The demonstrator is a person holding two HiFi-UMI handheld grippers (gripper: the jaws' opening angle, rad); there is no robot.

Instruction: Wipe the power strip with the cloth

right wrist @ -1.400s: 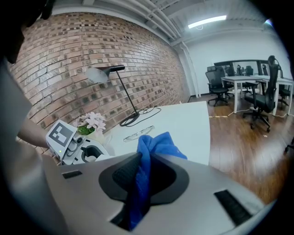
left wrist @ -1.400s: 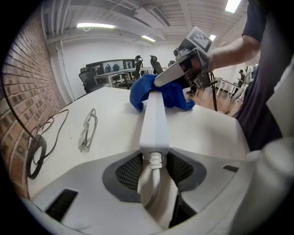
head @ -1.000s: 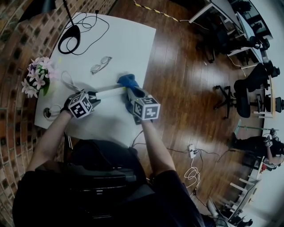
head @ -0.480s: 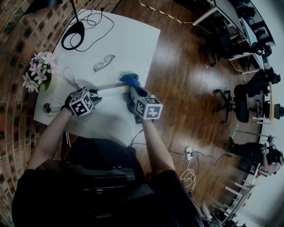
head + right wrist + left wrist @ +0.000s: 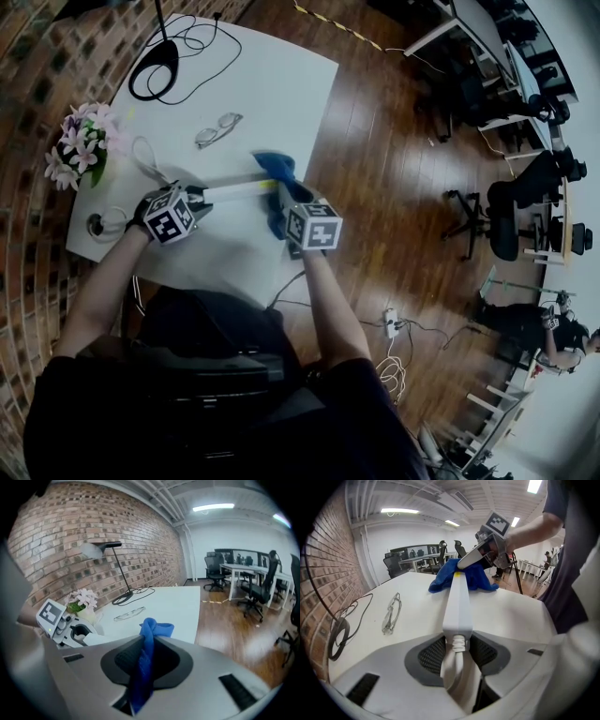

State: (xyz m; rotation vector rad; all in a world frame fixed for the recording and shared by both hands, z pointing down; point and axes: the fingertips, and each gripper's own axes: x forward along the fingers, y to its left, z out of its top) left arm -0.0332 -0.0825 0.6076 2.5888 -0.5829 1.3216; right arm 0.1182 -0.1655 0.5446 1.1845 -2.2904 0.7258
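A long white power strip (image 5: 234, 191) lies on the white table (image 5: 272, 84); in the left gripper view the strip (image 5: 458, 603) runs straight away from the jaws. My left gripper (image 5: 199, 201) is shut on its cord end (image 5: 457, 645). A blue cloth (image 5: 274, 169) lies bunched over the strip's far end (image 5: 474, 576). My right gripper (image 5: 281, 202) is shut on that cloth (image 5: 146, 658), which hangs pinched between its jaws. The strip's far end is hidden under the cloth.
A pair of glasses (image 5: 216, 130) lies behind the strip. A black lamp base with coiled cable (image 5: 155, 67) stands at the far end of the table, a pot of pink flowers (image 5: 80, 145) at the left edge. Wooden floor with cables (image 5: 394, 323) lies to the right.
Both grippers and the cloth keep nearly the same places; the picture has shifted slightly with the head.
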